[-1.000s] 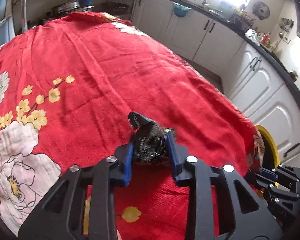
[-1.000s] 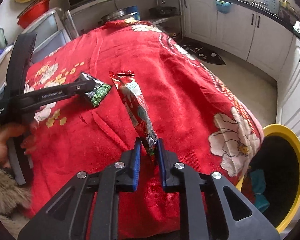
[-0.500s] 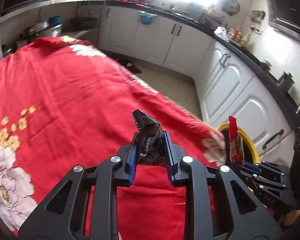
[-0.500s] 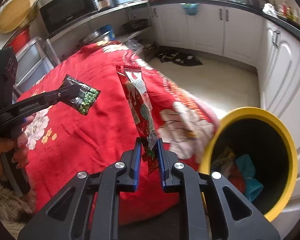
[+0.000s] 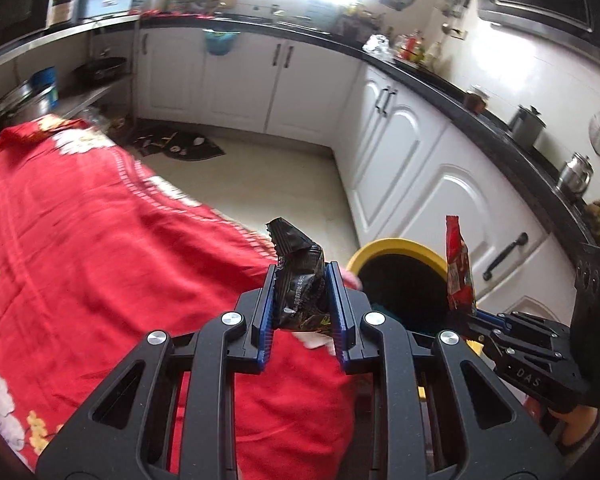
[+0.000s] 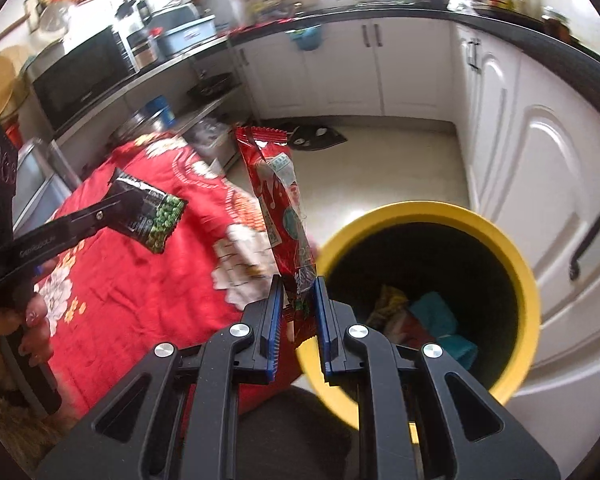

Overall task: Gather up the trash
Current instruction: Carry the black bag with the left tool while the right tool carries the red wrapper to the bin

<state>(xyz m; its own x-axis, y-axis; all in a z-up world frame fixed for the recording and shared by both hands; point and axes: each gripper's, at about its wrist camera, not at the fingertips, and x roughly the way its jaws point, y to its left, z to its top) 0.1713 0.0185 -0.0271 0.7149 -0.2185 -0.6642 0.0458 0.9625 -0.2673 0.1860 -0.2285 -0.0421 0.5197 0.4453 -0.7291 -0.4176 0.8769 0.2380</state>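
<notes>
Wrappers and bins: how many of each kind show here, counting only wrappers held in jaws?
Black wrapper, in the left gripper: 1
Red wrapper, in the right gripper: 1
Yellow bin, beside the red tablecloth: 1
Total: 3
Trash already inside the bin is too jumbled to count.

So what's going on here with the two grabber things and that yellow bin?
A person is clearing snack wrappers off a table covered with a red floral cloth. The left gripper is shut on a crumpled black wrapper, and the right gripper is shut on a long red wrapper. Both are held up beside the table's edge, near the yellow bin on the floor, which already holds some trash. Neither wrapper has been dropped in yet.
</notes>
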